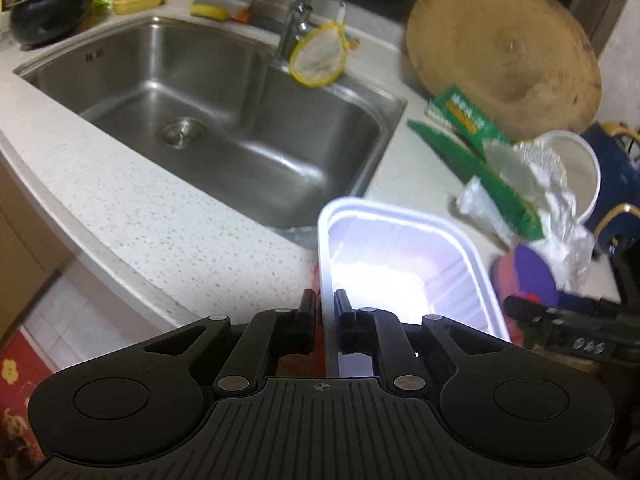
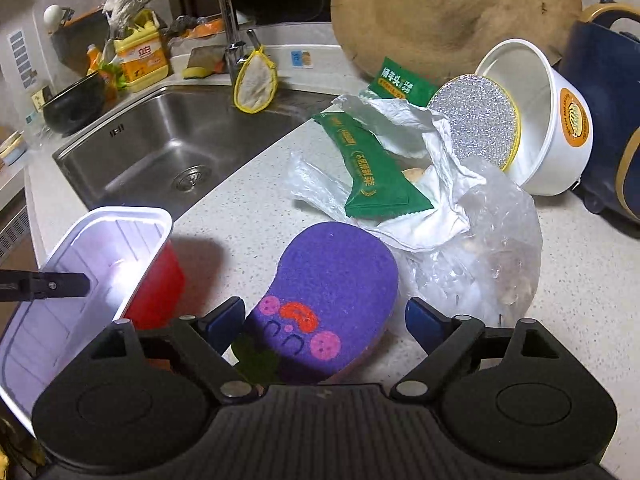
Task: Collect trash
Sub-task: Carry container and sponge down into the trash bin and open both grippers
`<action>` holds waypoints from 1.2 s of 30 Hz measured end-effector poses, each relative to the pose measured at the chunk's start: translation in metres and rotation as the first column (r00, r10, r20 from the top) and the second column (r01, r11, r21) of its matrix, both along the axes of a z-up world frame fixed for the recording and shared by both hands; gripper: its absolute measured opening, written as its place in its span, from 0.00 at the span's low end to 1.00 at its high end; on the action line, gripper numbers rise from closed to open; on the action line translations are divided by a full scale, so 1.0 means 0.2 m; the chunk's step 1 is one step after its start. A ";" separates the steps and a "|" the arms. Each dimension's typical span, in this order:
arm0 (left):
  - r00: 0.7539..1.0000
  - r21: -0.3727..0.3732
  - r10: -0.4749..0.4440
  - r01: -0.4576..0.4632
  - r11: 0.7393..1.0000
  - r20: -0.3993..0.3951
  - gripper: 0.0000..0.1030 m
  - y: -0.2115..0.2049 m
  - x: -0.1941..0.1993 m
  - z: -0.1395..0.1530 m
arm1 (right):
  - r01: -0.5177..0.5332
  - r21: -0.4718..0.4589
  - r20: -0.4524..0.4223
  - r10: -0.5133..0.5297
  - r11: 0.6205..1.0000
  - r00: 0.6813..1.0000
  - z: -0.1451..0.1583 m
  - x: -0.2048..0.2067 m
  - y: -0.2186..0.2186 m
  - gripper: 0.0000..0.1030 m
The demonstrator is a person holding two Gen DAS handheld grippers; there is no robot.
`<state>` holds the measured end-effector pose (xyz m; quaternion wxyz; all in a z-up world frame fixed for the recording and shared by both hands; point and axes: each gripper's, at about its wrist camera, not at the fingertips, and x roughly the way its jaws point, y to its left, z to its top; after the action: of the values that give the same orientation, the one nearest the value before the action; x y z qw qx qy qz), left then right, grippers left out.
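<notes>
In the left wrist view the near wall of a white-lined red tub (image 1: pixel 404 256), set on the counter (image 1: pixel 168 232) beside the sink (image 1: pixel 224 120), is pinched by the left gripper (image 1: pixel 323 304), while a purple sponge (image 2: pixel 332 288) is straddled, untouched, by the wide-open right gripper (image 2: pixel 325 316).

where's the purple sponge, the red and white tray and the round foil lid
purple sponge (image 2: pixel 332 280): right wrist view, middle of its purple top face
red and white tray (image 1: pixel 400 256): left wrist view, white inner floor
round foil lid (image 2: pixel 474 120): right wrist view, centre of its silver face
</notes>
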<state>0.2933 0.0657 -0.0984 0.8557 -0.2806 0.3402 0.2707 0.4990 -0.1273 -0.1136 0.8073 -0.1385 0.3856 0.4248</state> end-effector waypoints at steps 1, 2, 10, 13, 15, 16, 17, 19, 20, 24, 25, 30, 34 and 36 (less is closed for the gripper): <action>1.000 0.001 0.006 -0.006 1.000 0.014 0.11 0.00 -0.02 0.01 | 0.008 -0.003 0.001 -0.008 1.000 1.000 -0.01 0.00 0.01 0.87; 0.999 0.001 0.015 -0.015 1.000 0.030 0.11 0.00 -0.05 0.02 | 0.018 -0.004 0.001 -0.018 1.000 1.000 -0.01 -0.01 0.02 0.87; 0.986 0.003 0.135 -0.136 0.991 0.102 0.10 0.08 -0.38 0.09 | 0.017 0.010 0.054 -0.018 1.000 0.998 0.04 -0.08 0.08 0.74; 0.978 -0.032 0.168 -0.165 0.986 0.120 0.09 0.12 -0.49 0.08 | -0.007 0.062 0.061 0.003 0.998 0.998 0.11 -0.13 0.10 0.74; 0.978 -0.036 0.165 -0.161 0.986 0.128 0.09 0.13 -0.55 0.07 | -0.035 0.106 0.033 0.032 0.994 0.999 0.16 -0.19 0.12 0.74; 0.978 -0.039 0.164 -0.160 0.986 0.131 0.08 0.14 -0.58 0.06 | -0.052 0.119 0.027 0.049 0.991 0.998 0.18 -0.22 0.14 0.74; 0.977 -0.047 0.164 -0.159 0.986 0.133 0.08 0.14 -0.61 0.05 | -0.074 0.131 0.024 0.071 0.989 0.997 0.20 -0.26 0.16 0.74; 0.977 -0.059 0.163 -0.156 0.986 0.137 0.08 0.17 -0.68 0.04 | -0.122 0.147 0.014 0.122 0.981 0.992 0.22 -0.35 0.20 0.74; 0.977 -0.059 0.164 -0.157 0.986 0.137 0.08 0.17 -0.72 0.03 | -0.149 0.150 0.001 0.151 0.977 0.989 0.22 -0.40 0.22 0.74; 0.976 -0.077 0.181 -0.173 0.982 0.123 0.08 0.21 -0.90 -0.01 | -0.251 0.147 -0.066 0.262 0.957 0.963 0.19 -0.62 0.34 0.74; 0.976 -0.081 0.184 -0.176 0.981 0.119 0.08 0.23 -0.94 -0.02 | -0.272 0.141 -0.075 0.284 0.952 0.956 0.17 -0.68 0.37 0.74; 0.980 -0.126 0.178 -0.166 0.978 0.091 0.09 0.28 -1.12 -0.12 | -0.315 0.100 -0.118 0.326 0.944 0.938 0.10 -0.90 0.51 0.74; 0.986 -0.243 0.157 -0.140 0.960 0.051 0.09 0.34 -1.21 -0.36 | -0.295 0.040 -0.128 0.298 0.955 0.946 0.02 -1.02 0.55 0.74; 0.990 -0.307 0.143 -0.130 0.943 0.018 0.09 0.37 -1.22 -0.54 | -0.264 -0.010 -0.131 0.260 0.965 0.957 -0.03 -1.06 0.55 0.74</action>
<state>0.0486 0.1388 -0.2059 0.7881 -0.4376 0.3403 0.2678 0.2872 -0.0173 -0.1202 0.7155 -0.1720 0.4207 0.5306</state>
